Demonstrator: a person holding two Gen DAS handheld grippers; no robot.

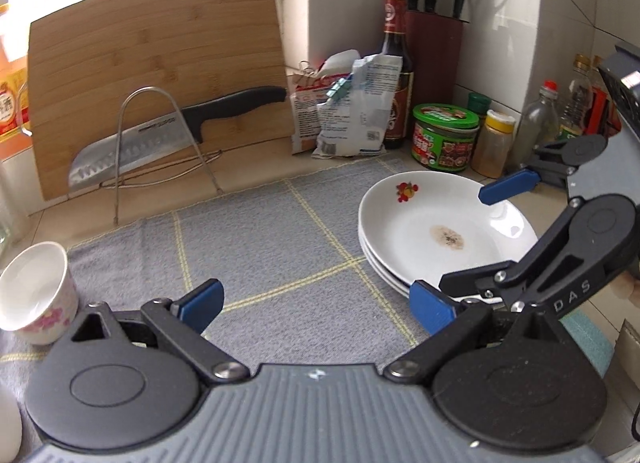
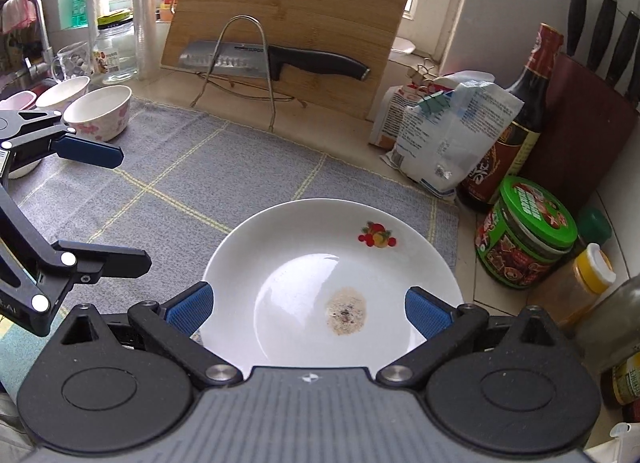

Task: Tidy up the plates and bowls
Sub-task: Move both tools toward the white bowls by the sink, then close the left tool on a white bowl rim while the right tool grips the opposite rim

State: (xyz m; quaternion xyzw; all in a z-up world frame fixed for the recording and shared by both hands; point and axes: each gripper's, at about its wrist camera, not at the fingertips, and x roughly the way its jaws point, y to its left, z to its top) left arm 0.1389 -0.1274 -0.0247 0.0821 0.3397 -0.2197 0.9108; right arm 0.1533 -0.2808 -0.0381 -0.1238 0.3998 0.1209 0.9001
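A stack of white plates [image 1: 432, 231] with a fruit print and a brown stain sits on the grey mat [image 1: 256, 247] at the right. It fills the right wrist view [image 2: 320, 263]. My right gripper [image 2: 308, 309] is open and hovers just above the top plate, its blue pads spread over it, holding nothing. My left gripper [image 1: 316, 303] is open and empty above the mat, left of the plates. A white bowl with pink flowers [image 1: 38, 299] stands at the mat's left edge. In the right wrist view it [image 2: 100, 111] stands by more bowls [image 2: 62, 91].
A bamboo cutting board [image 1: 160, 79] with a knife [image 1: 176, 127] in a wire rack [image 1: 160, 139] leans at the back. Bags [image 1: 348, 111], a sauce bottle [image 1: 396, 71], jars [image 1: 444, 135] and a knife block [image 1: 436, 55] crowd the back right corner. A sink [image 2: 24, 75] lies far left.
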